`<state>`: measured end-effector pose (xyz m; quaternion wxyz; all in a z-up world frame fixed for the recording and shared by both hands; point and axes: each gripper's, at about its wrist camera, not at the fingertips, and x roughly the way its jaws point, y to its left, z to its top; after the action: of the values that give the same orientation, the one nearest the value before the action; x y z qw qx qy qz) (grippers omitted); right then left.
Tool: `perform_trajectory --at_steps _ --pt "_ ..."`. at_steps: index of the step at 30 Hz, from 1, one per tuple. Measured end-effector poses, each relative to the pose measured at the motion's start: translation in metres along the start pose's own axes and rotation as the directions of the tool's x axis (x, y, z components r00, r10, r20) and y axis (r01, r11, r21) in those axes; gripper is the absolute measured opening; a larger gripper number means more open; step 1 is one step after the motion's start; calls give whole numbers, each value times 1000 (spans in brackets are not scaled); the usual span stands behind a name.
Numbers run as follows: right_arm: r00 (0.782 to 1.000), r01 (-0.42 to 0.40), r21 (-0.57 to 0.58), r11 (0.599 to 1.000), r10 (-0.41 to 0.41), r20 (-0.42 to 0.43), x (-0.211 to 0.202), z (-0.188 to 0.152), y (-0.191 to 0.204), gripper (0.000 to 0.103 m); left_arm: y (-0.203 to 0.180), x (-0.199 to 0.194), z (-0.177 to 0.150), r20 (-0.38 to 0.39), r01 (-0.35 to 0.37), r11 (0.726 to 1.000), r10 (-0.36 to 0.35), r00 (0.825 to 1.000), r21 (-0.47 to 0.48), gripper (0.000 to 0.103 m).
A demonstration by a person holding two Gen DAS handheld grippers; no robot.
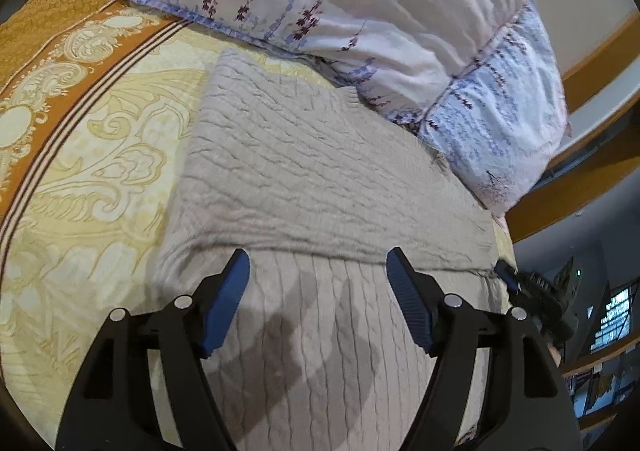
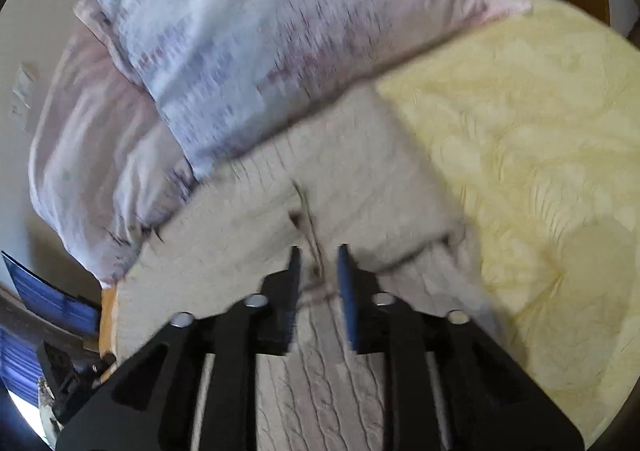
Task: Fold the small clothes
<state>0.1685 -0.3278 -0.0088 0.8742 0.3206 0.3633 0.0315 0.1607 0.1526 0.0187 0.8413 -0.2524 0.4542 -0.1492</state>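
On the bed (image 1: 80,171), a beige knit garment (image 1: 312,171) lies at 12 o'clock of the wide-spread left gripper (image 1: 318,263); the right gripper (image 2: 318,251) pinches its blurred fold, pillow (image 2: 260,31) beyond.

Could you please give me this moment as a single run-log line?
scene: beige cable-knit sweater partly folded on yellow patterned bedspread | left gripper: open above sweater | right gripper: narrow gap, grip unclear | floral pillow behind

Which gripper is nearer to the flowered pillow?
Right, probably. The right gripper is near the sweater edge beside the flowered pillow; the left gripper is over the sweater's middle.
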Motion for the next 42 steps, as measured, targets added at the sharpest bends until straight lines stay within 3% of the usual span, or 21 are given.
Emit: perform_trajectory --at_steps 1,2,8,9,10,11,17,19,21,23,24,28,37,42 --pt "1000 -9 -5 1000 9 17 -3 5 0 38 1 -7 -3 10 6 1000 -6 1000 9 71" --pt "1000 -9 -8 1000 9 20 -2 9 1 39 2 -13 -6 17 10 1000 -11 1000 14 71" --pt "996 -4 -41 999 1 -89 44 27 15 38 13 -44 -21 63 -29 999 26 998 46 71" --pt "994 1 -54 999 -7 -109 50 26 16 32 14 -49 -25 70 -39 998 35 997 57 72" --pt "992 25 -83 996 -34 -117 58 26 20 14 15 -52 -27 75 -45 997 40 996 65 72" --pt "994 55 -109 992 -65 -93 61 25 22 8 17 -55 -29 79 -51 996 45 996 72 72" --pt "999 47 -111 993 -50 -22 42 26 16 5 28 -65 -44 85 -50 995 42 995 85 72" --pt "1000 3 -112 994 -7 -30 29 22 14 10 33 -65 -49 77 -44 996 37 996 79 72" --pt "998 -49 -112 993 45 -39 11 14 9 26 37 -65 -54 72 -40 997 35 997 72 72" --pt "997 -75 -114 991 72 -32 -5 8 4 53 41 -66 -60 66 -27 997 23 998 66 72" --pt "996 -84 -116 990 81 -26 -13 5 3 55 42 -67 -62 64 -20 998 16 998 63 72" --pt "997 -79 -112 991 77 -21 -50 -7 -25 56 46 -69 -74 53 12 998 -15 998 57 72" --pt "986 -86 -14 996 83 -143 -82 -51 -81 55 38 -79 -105 27 83 994 -86 996 74 64" --pt "960 -203 37 978 207 -190 -92 -75 -93 48 37 -82 -126 -8 162 986 -162 987 46 51"
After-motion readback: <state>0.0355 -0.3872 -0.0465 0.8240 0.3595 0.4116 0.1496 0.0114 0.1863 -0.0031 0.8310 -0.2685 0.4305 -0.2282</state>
